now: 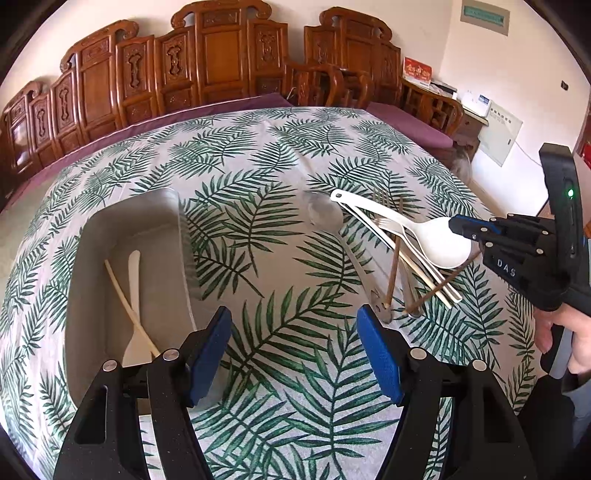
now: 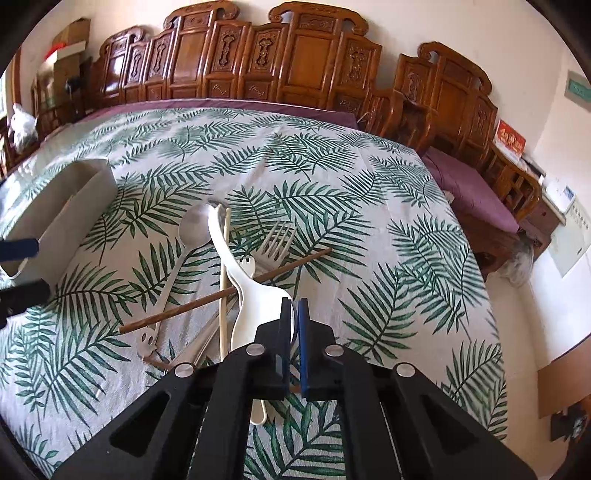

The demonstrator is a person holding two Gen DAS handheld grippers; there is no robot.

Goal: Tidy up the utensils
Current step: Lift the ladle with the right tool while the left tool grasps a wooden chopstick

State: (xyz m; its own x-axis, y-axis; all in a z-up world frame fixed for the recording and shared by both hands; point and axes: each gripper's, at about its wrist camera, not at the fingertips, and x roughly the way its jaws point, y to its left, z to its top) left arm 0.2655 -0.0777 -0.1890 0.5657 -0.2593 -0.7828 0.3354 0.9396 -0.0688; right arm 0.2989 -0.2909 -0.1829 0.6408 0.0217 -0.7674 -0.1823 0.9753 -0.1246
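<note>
The table (image 1: 280,236) wears a pale cloth patterned with dark green fern leaves. The tray (image 1: 85,266) at the left is off-white, holding a cream spatula (image 1: 135,280) and a pale chopstick (image 1: 129,310). Both tongs (image 1: 293,354) (image 2: 293,339) are black with blue pads (image 1: 384,354). The held spoon (image 2: 255,295) is white; a chopstick (image 2: 225,291) under it is brown. Carved chairs (image 2: 258,59) behind are reddish-brown with purple cushions (image 2: 476,188).

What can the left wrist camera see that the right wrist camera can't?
Only the left wrist view looks inside the grey tray, where a pale knife and a pale chopstick lie, and it shows a person's hand.

Only the right wrist view shows the brown chopstick whole, and a cardboard box far off.

Both show the white spoon pinched in the right hand-held gripper, the open left hand-held gripper, the leafy cloth and the carved wooden chairs.
</note>
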